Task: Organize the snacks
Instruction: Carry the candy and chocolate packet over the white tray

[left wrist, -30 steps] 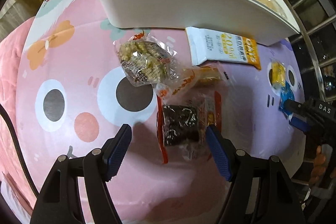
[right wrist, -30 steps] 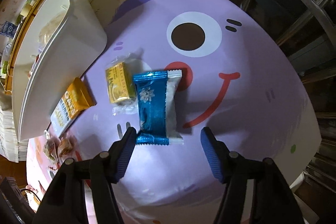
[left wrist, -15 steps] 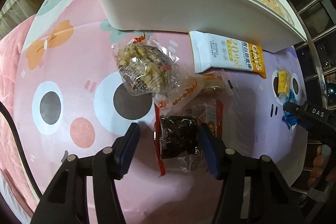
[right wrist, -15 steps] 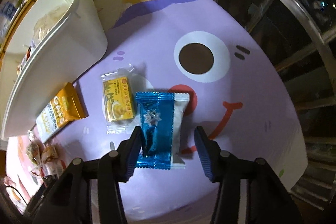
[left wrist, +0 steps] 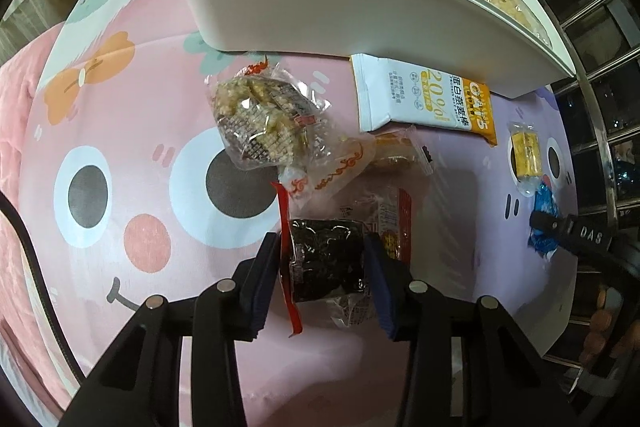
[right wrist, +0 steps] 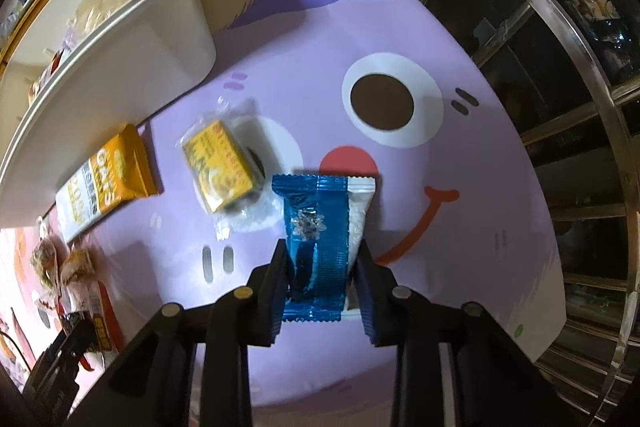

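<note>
In the left wrist view a dark snack in a clear, red-edged wrapper lies on the pink cartoon mat. My left gripper points down over it, its jaws closing with both blue pads against the wrapper's sides. In the right wrist view a blue and white packet lies on the purple part of the mat. My right gripper is closing on its near end, pads touching both long edges. The white tray with several snacks inside stands at the back.
A puffed rice packet, a bread packet, an orange and white oat bar and a small yellow packet lie loose on the mat. A metal railing runs along the table's right side.
Both grippers have narrowed from wide open down onto their packets. The left has come down over the dark snack; the right has shifted over the blue packet and rolled slightly.
</note>
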A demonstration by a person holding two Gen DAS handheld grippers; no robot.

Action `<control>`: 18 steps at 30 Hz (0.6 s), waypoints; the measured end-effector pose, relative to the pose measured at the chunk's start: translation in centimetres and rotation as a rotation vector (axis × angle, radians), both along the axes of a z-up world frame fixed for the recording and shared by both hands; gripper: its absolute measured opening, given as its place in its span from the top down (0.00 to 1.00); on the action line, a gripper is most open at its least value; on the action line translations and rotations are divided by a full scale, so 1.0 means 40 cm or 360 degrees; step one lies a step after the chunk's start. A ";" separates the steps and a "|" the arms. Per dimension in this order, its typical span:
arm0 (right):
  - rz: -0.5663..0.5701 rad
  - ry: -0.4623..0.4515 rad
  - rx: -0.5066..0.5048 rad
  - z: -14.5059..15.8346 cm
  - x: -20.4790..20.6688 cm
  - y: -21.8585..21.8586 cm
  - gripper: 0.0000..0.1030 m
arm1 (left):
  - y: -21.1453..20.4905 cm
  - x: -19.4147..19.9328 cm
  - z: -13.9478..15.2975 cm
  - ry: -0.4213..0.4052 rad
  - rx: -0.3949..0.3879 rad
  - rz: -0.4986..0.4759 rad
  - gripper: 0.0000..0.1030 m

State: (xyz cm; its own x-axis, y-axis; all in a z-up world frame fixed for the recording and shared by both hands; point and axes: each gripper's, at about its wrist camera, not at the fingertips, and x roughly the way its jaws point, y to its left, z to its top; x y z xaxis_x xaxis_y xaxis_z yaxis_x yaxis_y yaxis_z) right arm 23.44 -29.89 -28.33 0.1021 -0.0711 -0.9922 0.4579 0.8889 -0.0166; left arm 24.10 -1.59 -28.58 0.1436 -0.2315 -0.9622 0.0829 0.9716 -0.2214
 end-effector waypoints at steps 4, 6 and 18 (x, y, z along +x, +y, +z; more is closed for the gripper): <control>0.0083 0.0053 0.0038 -0.008 -0.024 0.032 0.71 | 0.020 -0.013 0.009 0.0008 -0.0028 0.0015 0.60; 0.0125 0.0087 0.0048 -0.010 -0.037 0.044 0.71 | 0.023 -0.020 0.016 -0.0003 -0.0035 0.0016 0.60; 0.0413 0.0163 0.0154 -0.007 -0.125 0.192 0.73 | 0.120 -0.070 0.094 -0.0042 -0.0053 0.0177 0.60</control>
